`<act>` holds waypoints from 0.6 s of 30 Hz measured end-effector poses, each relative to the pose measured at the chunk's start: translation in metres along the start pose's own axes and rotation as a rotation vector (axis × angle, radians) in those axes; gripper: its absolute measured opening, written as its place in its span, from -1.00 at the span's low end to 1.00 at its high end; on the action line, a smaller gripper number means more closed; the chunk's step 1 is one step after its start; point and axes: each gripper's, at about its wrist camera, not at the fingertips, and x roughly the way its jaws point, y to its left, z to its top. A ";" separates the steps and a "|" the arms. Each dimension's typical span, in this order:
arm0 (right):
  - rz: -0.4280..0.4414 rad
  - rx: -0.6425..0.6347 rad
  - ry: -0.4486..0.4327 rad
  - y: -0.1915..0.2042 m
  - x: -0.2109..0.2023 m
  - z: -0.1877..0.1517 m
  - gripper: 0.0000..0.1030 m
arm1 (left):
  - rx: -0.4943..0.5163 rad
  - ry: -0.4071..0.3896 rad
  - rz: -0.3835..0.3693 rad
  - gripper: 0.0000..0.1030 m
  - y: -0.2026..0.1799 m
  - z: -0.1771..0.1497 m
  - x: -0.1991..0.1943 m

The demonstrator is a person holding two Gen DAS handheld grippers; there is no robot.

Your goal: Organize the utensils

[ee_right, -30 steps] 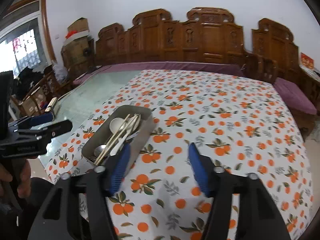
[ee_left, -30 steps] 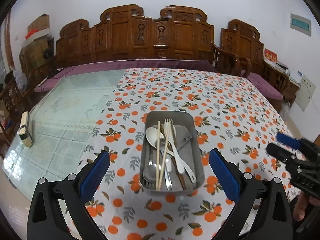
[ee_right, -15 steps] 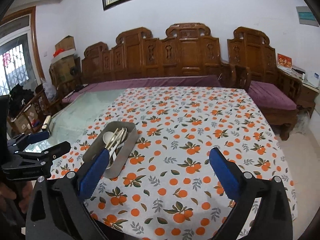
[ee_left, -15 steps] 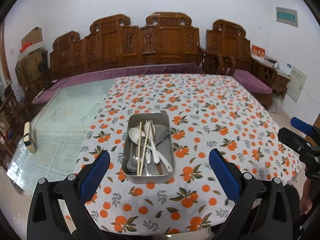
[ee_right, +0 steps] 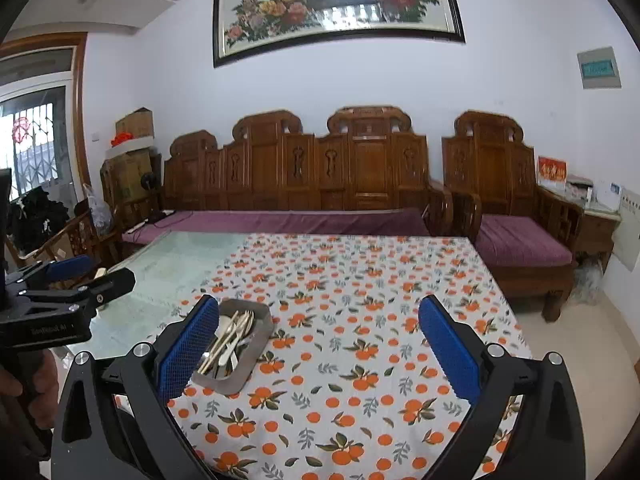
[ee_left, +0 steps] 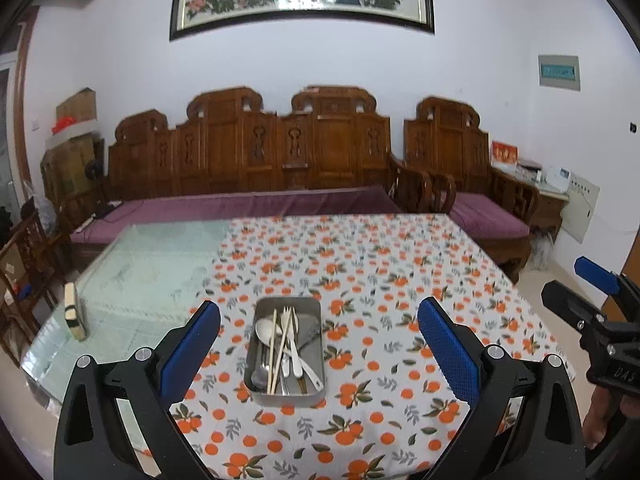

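Observation:
A steel tray (ee_left: pixel 251 364) sits on the orange-print tablecloth (ee_left: pixel 400 280). It holds wooden chopsticks (ee_left: pixel 274 352), a white spoon (ee_left: pixel 264 330), a white fork (ee_left: pixel 291 334) and metal cutlery (ee_left: pixel 260 374), all lying lengthwise. My left gripper (ee_left: pixel 318 314) hovers well above and in front of the tray, open, nothing between its blue pads. My right gripper (ee_right: pixel 318 306) is also raised and open wide and empty, with the tray (ee_right: pixel 256 350) low on its left. Each gripper shows in the other's view: the right one (ee_left: pixel 592 300) at the right edge, the left one (ee_right: pixel 80 276) at the left.
The cloth covers only the right part of the table; bare glass top (ee_left: pixel 152 272) lies to the left with a small block (ee_left: pixel 74 312) on it. A carved wooden bench (ee_left: pixel 280 152) with purple cushions stands behind. Wooden chairs (ee_left: pixel 24 256) crowd the left side.
Both grippers rose and drew back from the tray, so it looks smaller and the wall painting came into view. The right gripper's jaws widened. The tray and utensils stayed put.

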 end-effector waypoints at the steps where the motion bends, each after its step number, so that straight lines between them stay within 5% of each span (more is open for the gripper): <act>1: 0.000 -0.001 -0.008 0.001 -0.003 0.002 0.95 | -0.001 -0.011 0.002 0.85 0.000 0.002 -0.004; 18: 0.002 -0.004 -0.030 0.006 -0.015 0.007 0.95 | -0.002 -0.032 0.011 0.85 0.004 0.007 -0.017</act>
